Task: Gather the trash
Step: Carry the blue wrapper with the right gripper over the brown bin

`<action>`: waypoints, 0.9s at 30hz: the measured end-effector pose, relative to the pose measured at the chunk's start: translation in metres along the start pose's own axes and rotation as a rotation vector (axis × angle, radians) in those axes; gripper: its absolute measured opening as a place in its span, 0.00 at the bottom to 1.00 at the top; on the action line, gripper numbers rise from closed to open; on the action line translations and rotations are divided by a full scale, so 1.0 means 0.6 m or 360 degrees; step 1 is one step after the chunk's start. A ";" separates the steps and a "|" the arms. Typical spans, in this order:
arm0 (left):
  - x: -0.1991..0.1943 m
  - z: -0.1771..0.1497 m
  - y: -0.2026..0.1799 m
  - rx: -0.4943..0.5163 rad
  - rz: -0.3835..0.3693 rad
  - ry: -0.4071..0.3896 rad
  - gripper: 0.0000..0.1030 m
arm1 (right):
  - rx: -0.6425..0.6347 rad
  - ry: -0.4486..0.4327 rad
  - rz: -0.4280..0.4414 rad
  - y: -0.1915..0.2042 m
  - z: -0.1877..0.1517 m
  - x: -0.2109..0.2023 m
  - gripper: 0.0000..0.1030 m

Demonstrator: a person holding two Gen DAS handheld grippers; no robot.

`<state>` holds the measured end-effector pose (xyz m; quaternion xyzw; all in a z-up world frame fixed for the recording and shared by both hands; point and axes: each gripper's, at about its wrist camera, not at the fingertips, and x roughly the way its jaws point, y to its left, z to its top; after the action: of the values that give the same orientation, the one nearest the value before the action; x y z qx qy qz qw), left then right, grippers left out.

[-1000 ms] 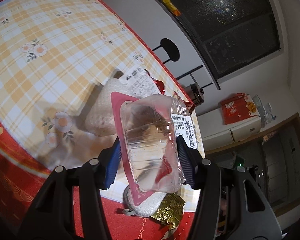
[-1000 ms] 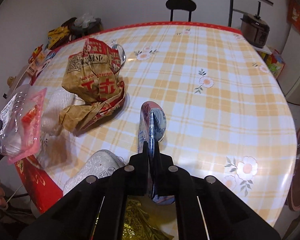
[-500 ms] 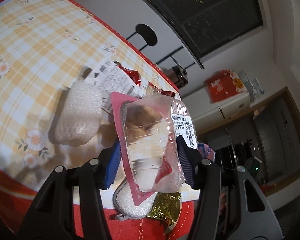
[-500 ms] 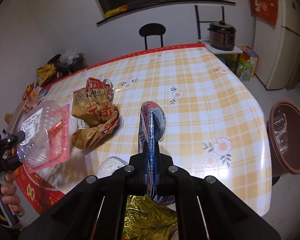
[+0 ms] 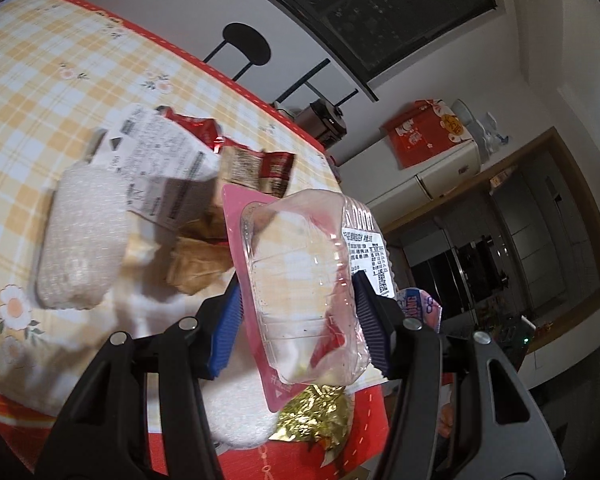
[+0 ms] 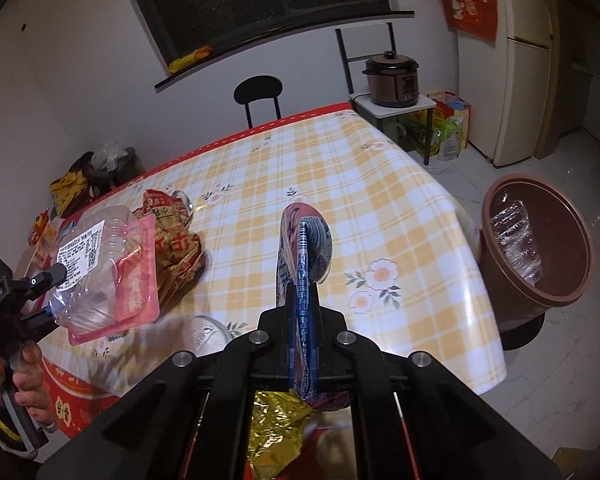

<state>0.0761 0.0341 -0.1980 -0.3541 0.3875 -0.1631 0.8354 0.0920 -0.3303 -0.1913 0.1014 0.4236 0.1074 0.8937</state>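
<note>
Clamping a clear plastic tray (image 5: 300,292), the left tongs (image 5: 296,312) hang over the checked table (image 6: 340,184)'s near edge; right tongs (image 6: 305,316) pinch a flat wrapper (image 6: 305,256); brown bin (image 6: 540,240) at 3 o'clock on open floor (image 6: 560,380).

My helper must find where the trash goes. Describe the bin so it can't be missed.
Start at the checked table and go to the corner nearest the fridge. On the floor beside it stands the brown bin, round, open-topped, with clear plastic packaging inside.
</note>
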 end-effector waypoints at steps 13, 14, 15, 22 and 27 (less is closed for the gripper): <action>0.068 -0.041 -0.126 -0.0076 0.0030 -0.0104 0.53 | 0.0042 -0.0051 -0.0006 -0.203 0.058 -0.017 0.06; 0.071 -0.042 -0.134 -0.0077 0.0035 -0.0114 0.53 | 0.0051 -0.0058 -0.0026 -0.230 0.065 -0.018 0.06; 0.078 -0.047 -0.146 -0.0086 0.0047 -0.0126 0.53 | 0.0064 -0.0059 -0.0042 -0.248 0.071 -0.019 0.06; 0.126 -0.074 -0.217 -0.0116 0.0085 -0.0150 0.53 | 0.0128 -0.0022 -0.0214 -0.418 0.110 -0.008 0.06; 0.149 -0.089 -0.255 -0.0100 0.0135 -0.0168 0.53 | 0.0154 0.0032 -0.0262 -0.498 0.125 0.023 0.06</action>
<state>0.0935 -0.1461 -0.1599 -0.3716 0.3624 -0.0966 0.8493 0.1907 -0.6191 -0.2361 0.1082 0.4442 0.0139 0.8893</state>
